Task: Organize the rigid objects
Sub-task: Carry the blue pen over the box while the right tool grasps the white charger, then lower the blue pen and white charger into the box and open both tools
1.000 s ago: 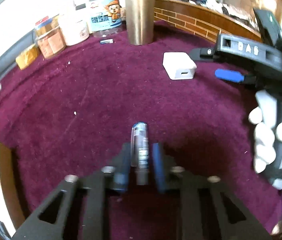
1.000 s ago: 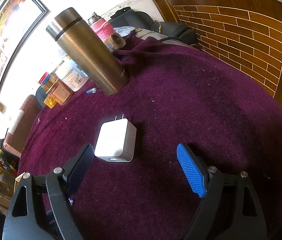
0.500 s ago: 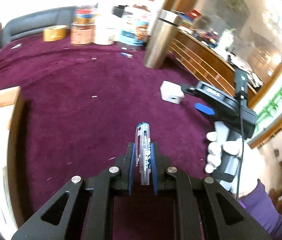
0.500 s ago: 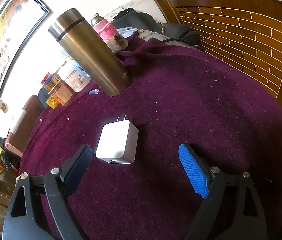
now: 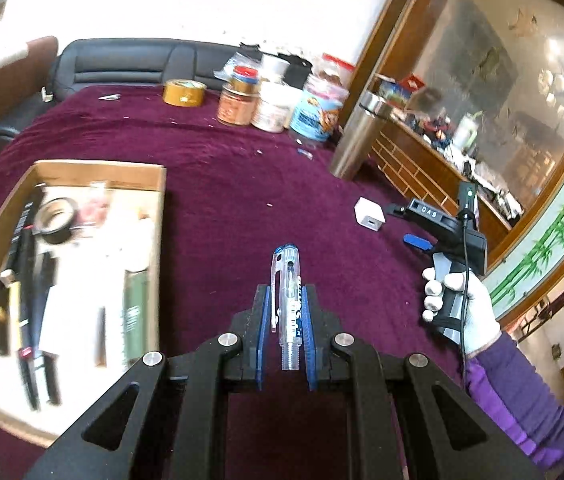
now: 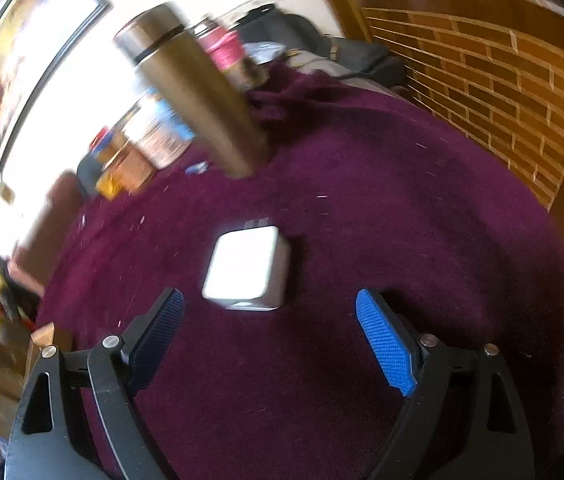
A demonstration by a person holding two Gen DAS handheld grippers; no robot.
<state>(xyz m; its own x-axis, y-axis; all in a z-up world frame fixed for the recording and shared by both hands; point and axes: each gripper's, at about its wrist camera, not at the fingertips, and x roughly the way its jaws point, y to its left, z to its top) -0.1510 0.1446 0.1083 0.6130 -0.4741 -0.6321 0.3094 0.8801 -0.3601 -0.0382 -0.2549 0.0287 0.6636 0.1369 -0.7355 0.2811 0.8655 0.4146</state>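
My left gripper [image 5: 286, 300] is shut on a clear pen [image 5: 289, 280] with a blue cap, held above the purple cloth, pointing away from me. A cardboard box [image 5: 159, 216] holding tape, tools and other items lies to its left. My right gripper [image 6: 269, 320] stands open just short of a white charger [image 6: 247, 266], nothing between its blue pads. In the left wrist view the white charger [image 5: 370, 212] lies on the cloth beyond the right gripper [image 5: 410, 224], which a gloved hand [image 5: 462, 300] holds.
A tall metal flask [image 6: 197, 92] stands behind the charger, also seen as the flask [image 5: 356, 140] at the table's far edge. Jars [image 5: 273, 100] and a roll of tape [image 5: 183, 92] line the back. A brick-patterned ledge [image 6: 502, 92] borders the right side.
My left gripper has lifted and swung left with the pen, bringing the cardboard box into view. The right gripper has shifted slightly, so the charger sits more centred ahead of its open jaws.
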